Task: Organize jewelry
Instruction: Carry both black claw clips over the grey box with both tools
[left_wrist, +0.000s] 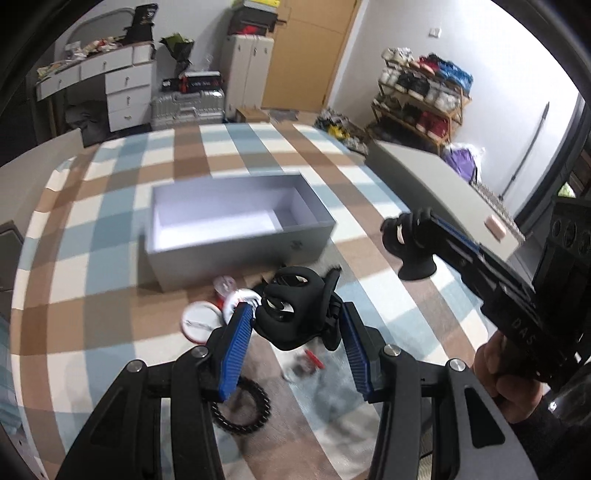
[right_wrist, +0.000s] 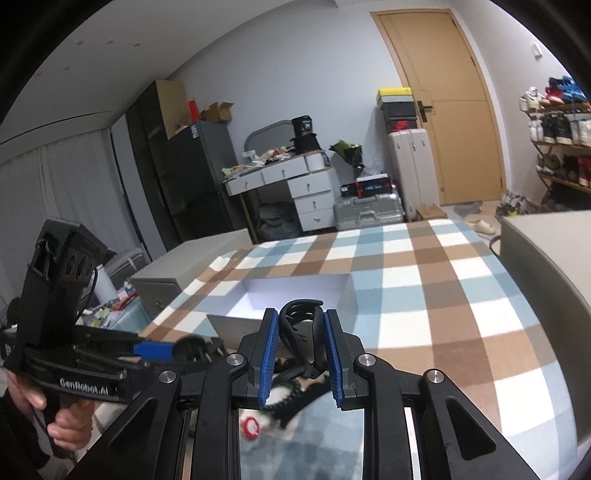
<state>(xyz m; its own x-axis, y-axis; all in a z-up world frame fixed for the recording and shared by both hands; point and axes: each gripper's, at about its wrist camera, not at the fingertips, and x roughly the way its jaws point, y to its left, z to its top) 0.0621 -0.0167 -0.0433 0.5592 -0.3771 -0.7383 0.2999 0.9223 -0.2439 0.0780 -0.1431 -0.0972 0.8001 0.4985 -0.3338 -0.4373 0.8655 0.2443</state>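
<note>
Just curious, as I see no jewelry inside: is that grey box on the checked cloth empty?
Empty as far as shown: the open grey box shows only bare white floor and walls; its near corner is hidden.

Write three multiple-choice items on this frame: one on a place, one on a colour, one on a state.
1. Where does the grey box sit?
A. On the checked cloth, beyond the left tongs
B. On the shoe rack
C. On the white desk

2. What colour are the tong pads?
A. Red
B. Blue
C. Green

3. How is the box?
A. Closed with a lid
B. Open at the top
C. Turned upside down

Answers:
1 A: the box rests on the cloth past the left tongs.
2 B: the pads are blue.
3 B: its white inside shows from above.
</note>
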